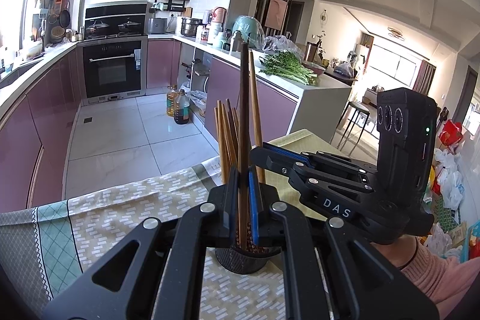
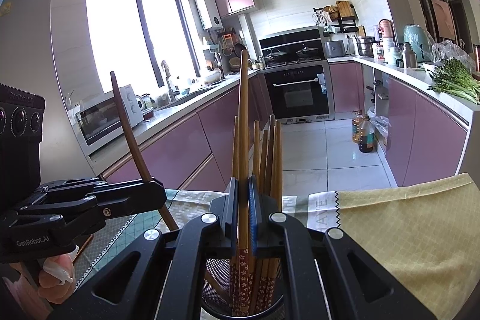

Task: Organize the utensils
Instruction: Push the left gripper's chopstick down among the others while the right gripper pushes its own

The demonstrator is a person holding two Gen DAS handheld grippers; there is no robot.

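A black mesh holder (image 1: 243, 260) stands on the tablecloth, also in the right wrist view (image 2: 240, 284), with several wooden chopsticks (image 2: 267, 167) upright in it. My left gripper (image 1: 243, 200) is shut on a dark brown chopstick (image 1: 243, 116), lower end in the holder; it shows tilted in the right wrist view (image 2: 132, 134). My right gripper (image 2: 243, 209) is shut on a light wooden chopstick (image 2: 243, 116) with a red flowered end, standing in the holder. The right gripper also shows in the left wrist view (image 1: 264, 158), beside the holder.
A patterned green and yellow tablecloth (image 1: 126, 215) covers the table (image 2: 405, 230), whose far edge is just beyond the holder. Beyond it are the tiled floor (image 1: 120, 140), pink cabinets, oil bottles (image 1: 178, 107) and greens (image 1: 288, 68) on the counter.
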